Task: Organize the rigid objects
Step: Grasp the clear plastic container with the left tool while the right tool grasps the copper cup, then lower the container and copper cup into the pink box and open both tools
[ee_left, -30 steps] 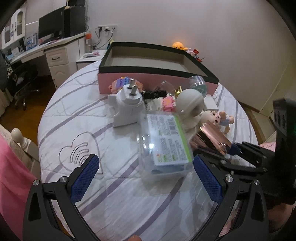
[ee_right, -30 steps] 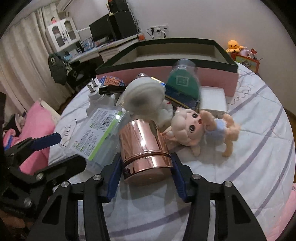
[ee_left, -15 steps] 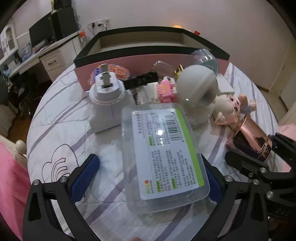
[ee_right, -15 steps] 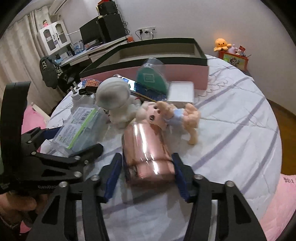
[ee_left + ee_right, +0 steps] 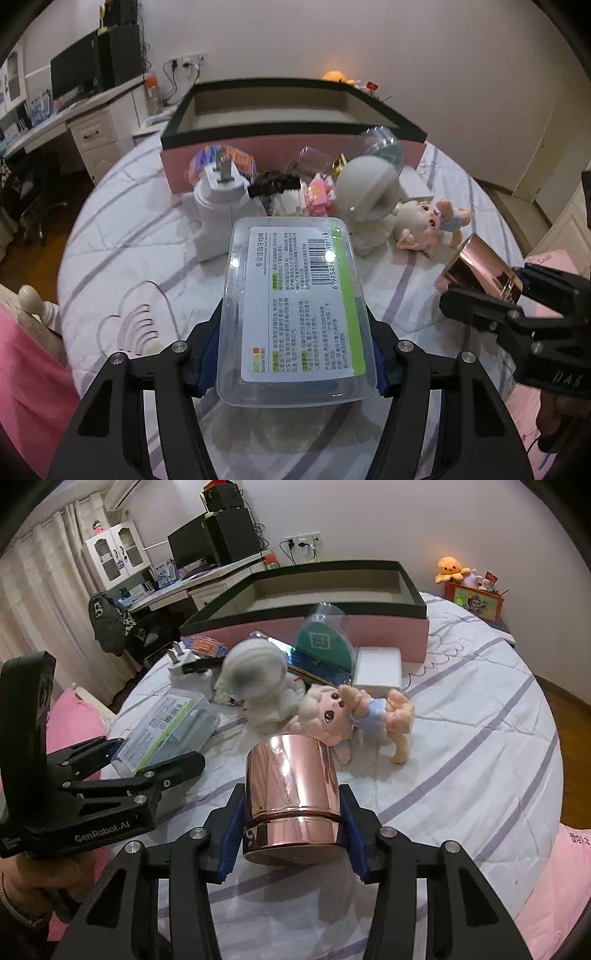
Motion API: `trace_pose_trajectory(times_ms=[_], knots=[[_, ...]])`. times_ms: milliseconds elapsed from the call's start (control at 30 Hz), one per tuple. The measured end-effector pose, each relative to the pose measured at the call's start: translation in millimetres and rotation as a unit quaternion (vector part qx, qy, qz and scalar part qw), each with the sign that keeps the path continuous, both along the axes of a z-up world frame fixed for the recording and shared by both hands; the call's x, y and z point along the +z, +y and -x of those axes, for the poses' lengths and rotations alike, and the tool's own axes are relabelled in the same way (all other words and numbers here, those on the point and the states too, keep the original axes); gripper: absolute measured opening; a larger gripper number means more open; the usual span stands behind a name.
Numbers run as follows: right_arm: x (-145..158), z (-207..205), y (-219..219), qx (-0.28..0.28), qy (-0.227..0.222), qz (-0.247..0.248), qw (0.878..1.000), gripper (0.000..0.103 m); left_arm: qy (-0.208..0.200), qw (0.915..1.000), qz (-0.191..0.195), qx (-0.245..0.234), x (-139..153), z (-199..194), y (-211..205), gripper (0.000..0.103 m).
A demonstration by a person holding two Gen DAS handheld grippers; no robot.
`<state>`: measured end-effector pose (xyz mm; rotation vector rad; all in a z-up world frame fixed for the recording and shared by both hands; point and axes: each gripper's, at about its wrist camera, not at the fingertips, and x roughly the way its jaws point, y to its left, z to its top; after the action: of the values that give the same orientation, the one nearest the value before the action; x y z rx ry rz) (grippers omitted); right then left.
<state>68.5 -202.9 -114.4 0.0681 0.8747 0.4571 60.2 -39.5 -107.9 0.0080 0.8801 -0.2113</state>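
Observation:
My left gripper is shut on a clear plastic box with a green-edged label and holds it above the bed; the box also shows in the right wrist view. My right gripper is shut on a rose-gold metal cup, lifted off the bedspread; the cup also shows at the right of the left wrist view. A large open pink box with a black rim stands at the far side of the bed.
On the bed in front of the pink box lie a white plug adapter, a white round-headed figure, a doll, a green-based clear dome, a white flat box and small toy bricks. A desk stands left.
My left gripper has closed on the clear plastic box and lifted it. My right gripper has lifted the rose-gold cup off the bed and drawn it back from the doll.

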Motion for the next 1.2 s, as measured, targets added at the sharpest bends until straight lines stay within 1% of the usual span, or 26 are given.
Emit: trace_pose_trajectory(times_ms=[133, 267, 400, 500, 600, 700, 900, 1067, 1200], knots=[[16.9, -2.5, 0.7, 0.005, -0.019, -0.009, 1.000, 0.049, -0.022, 0.9997, 0.003, 0.003, 18.7, 3.3, 7.4, 0.064], [42.1, -16.3, 4.8, 0.010, -0.051, -0.017, 0.999, 0.049, -0.054, 0.9984, 0.005, 0.014, 43.5, -8.4, 15.4, 0.064], [65.5, -44.4, 10.3, 0.004, -0.084, -0.008, 0.996, 0.049, -0.084, 0.9961, 0.003, 0.026, 64.2, -37.0, 24.2, 0.064], [76.7, -76.7, 8.7, -0.012, -0.095, -0.010, 0.995, 0.049, -0.098, 0.9947, 0.003, 0.033, 74.7, -61.2, 28.7, 0.064], [78.6, -104.4, 6.5, -0.027, -0.092, -0.016, 0.995, 0.049, -0.099, 0.9944, 0.006, 0.038, 78.7, -90.6, 30.3, 0.064], [74.4, -132.7, 7.5, -0.044, -0.084, -0.008, 0.995, 0.049, -0.096, 0.9945, 0.013, 0.040, 77.1, -118.3, 29.6, 0.064], [54.5, -174.9, 11.2, -0.060, -0.058, 0.009, 0.996, 0.049, -0.070, 0.9966, 0.021, 0.039, 62.0, -167.2, 24.7, 0.064], [34.5, -196.3, 16.0, -0.063, -0.032, 0.026, 0.997, 0.049, -0.047, 0.9980, 0.020, 0.038, 42.5, -184.7, 17.4, 0.064], [24.1, -202.6, 19.0, -0.070, -0.017, 0.043, 0.996, 0.050, -0.039, 0.9984, 0.015, 0.038, 35.0, -186.4, 14.9, 0.065]])
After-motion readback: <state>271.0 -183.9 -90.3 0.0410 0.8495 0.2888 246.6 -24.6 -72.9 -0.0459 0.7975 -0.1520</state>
